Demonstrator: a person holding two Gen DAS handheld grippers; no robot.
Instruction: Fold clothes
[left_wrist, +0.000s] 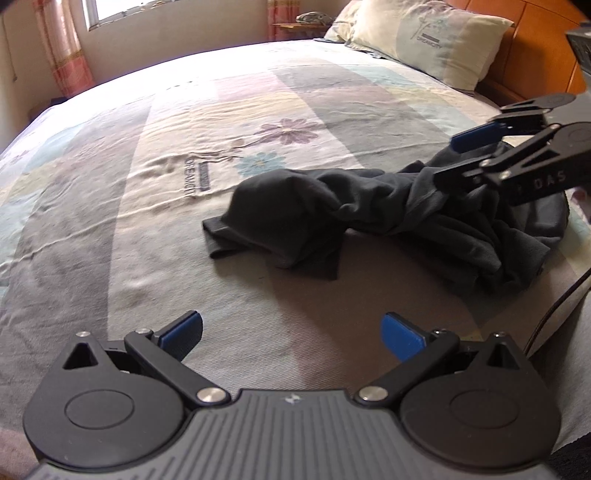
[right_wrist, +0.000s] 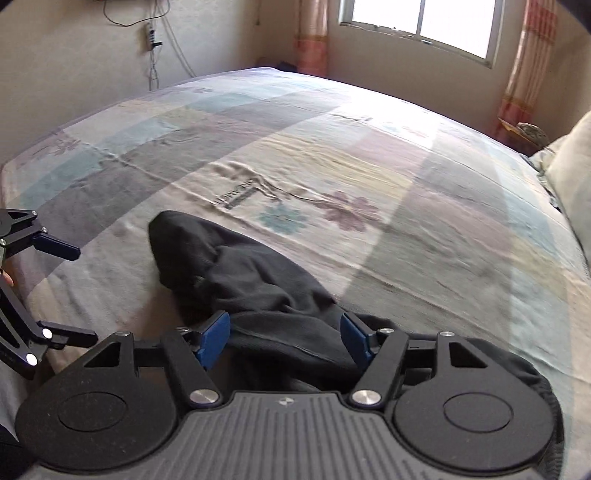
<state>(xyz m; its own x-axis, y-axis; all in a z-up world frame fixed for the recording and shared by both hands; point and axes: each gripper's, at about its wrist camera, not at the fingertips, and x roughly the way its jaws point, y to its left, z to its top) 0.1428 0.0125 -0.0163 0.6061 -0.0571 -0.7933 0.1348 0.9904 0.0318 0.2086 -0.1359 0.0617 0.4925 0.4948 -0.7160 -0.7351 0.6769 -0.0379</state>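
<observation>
A dark grey garment (left_wrist: 388, 218) lies crumpled in a long bundle on the bed. My left gripper (left_wrist: 291, 332) is open and empty above bare sheet, short of the garment's near side. My right gripper (right_wrist: 284, 338) is open, its blue pads on either side of a bunched part of the garment (right_wrist: 258, 288). In the left wrist view the right gripper (left_wrist: 450, 158) hangs over the garment's right end with its fingers spread. The left gripper's fingers (right_wrist: 55, 247) show at the left edge of the right wrist view.
The bed has a patchwork floral sheet (left_wrist: 184, 147). A pillow (left_wrist: 428, 37) lies against a wooden headboard (left_wrist: 535, 55) at the far right. A window (right_wrist: 421, 26) with pink curtains is on the far wall. A cable (left_wrist: 554, 306) hangs at the right bed edge.
</observation>
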